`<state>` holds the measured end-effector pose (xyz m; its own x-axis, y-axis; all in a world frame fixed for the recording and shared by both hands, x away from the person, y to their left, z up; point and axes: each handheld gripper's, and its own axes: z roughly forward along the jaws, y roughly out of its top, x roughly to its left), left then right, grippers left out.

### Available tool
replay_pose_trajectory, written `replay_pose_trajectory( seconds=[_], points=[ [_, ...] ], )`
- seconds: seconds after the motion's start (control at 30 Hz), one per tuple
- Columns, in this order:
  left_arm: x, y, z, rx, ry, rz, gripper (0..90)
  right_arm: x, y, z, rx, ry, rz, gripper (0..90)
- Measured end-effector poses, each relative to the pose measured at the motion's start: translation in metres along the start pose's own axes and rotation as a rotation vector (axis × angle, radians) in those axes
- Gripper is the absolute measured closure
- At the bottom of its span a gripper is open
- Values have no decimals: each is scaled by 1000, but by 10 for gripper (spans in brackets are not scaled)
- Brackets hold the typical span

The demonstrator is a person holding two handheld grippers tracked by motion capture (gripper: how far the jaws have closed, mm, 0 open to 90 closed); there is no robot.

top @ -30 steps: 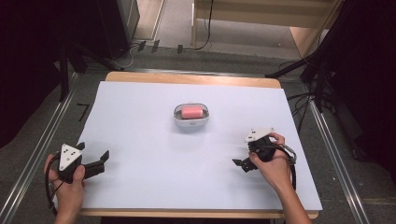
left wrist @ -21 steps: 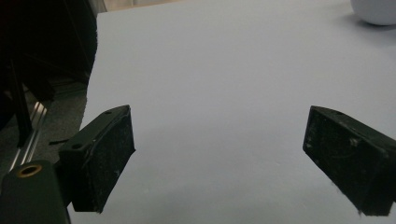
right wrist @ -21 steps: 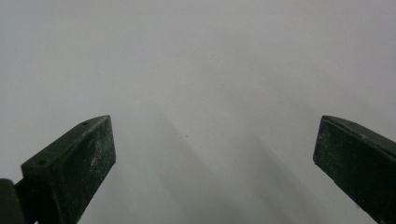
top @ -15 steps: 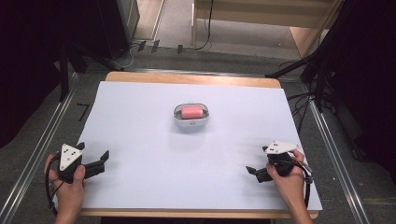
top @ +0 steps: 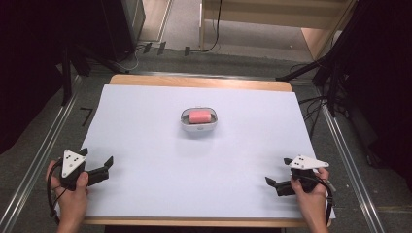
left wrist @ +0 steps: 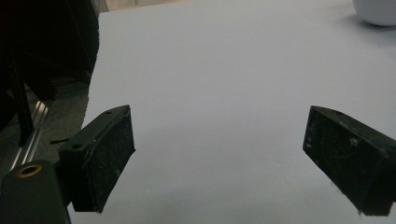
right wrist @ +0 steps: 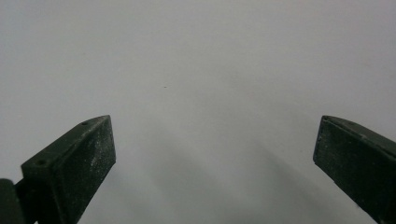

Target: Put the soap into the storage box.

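Observation:
A small white bowl with a pink block inside stands at the middle of the white table top. My left gripper rests at the near left corner, open and empty, its jaws wide apart over bare white surface. The bowl's edge peeks in at the top right of the left gripper view. My right gripper sits at the near right corner, also open with nothing between its black pads.
The table has a wooden rim at the far side and metal rails along both flanks. Cables trail on the floor at the right. A wooden shelf unit stands beyond the table.
My right gripper has drawn back toward the near right corner, away from the bowl. The left gripper has stayed put.

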<state>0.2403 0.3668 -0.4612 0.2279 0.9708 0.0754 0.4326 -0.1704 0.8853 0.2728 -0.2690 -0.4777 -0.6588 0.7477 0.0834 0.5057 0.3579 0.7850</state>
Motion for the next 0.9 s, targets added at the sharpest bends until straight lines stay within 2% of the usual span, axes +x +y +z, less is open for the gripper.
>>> replay_pose_trajectory(
  seconds=[0.07, 0.13, 0.37, 0.6, 0.73, 0.8, 0.83, 0.9],
  points=[
    [0, 0, 0, -3, -1, -4, 94, -6, -7, -8, -15, -9, 24, 0],
    [0, 0, 0, -4, -1, -5, 94, -8, -9, -10, -22, -14, 29, 0],
    [0, 0, 0, -3, -3, -8, 94, -21, -30, -27, -86, -34, 123, 0],
    [1, 0, 0, -2, -10, -12, 94, -29, -42, -43, -148, -70, 171, 0],
    [2, 0, 0, -2, -13, -17, 94, -34, -48, -50, -171, -85, 171, 0],
    [2, 0, 0, -4, -14, -24, 94, -37, -51, -55, -211, -92, 187, 0],
    [3, 0, -1, -9, -15, -27, 94, -39, -55, -60, -254, -87, 200, 0],
    [3, -1, -1, -12, -17, -27, 94, -38, -57, -61, -276, -82, 198, 0]
  ],
)
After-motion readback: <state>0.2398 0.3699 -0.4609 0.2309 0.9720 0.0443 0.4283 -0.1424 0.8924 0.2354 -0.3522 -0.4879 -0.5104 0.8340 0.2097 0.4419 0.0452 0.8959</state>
